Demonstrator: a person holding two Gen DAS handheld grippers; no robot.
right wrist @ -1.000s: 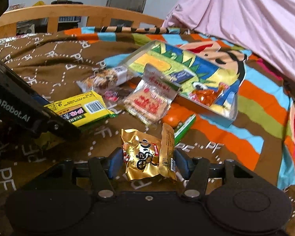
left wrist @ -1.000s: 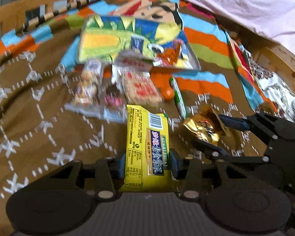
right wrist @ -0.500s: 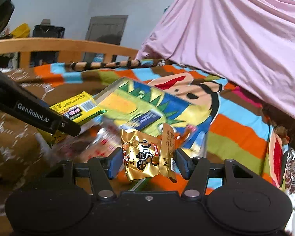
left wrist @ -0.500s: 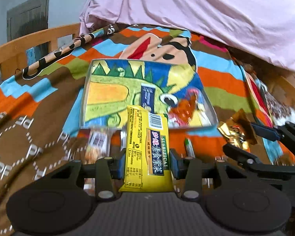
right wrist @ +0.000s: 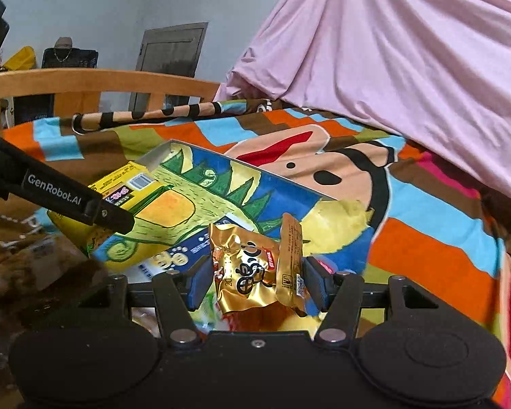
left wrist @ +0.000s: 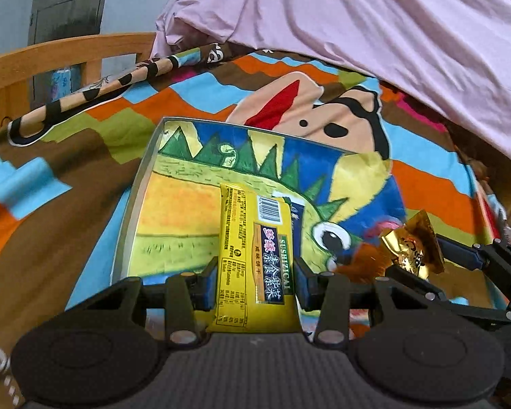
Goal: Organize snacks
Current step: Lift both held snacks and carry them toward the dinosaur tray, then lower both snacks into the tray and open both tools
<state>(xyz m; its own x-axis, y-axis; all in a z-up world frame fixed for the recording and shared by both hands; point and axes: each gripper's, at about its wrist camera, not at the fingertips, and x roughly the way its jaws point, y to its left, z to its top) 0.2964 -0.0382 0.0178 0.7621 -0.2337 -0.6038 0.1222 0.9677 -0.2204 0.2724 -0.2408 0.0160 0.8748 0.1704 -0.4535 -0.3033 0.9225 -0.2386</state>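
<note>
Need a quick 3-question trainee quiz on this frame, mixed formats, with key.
1. True or false: the left tool holds a yellow packet.
2. What does the right tool hold? A) a green pen B) a gold packet C) nothing
3. Fill in: both packets hang over the shallow ___ with the dinosaur picture.

Key:
1. True; its pads press the packet's sides.
2. B, the gold packet.
3. Box; it lies on the striped blanket.
</note>
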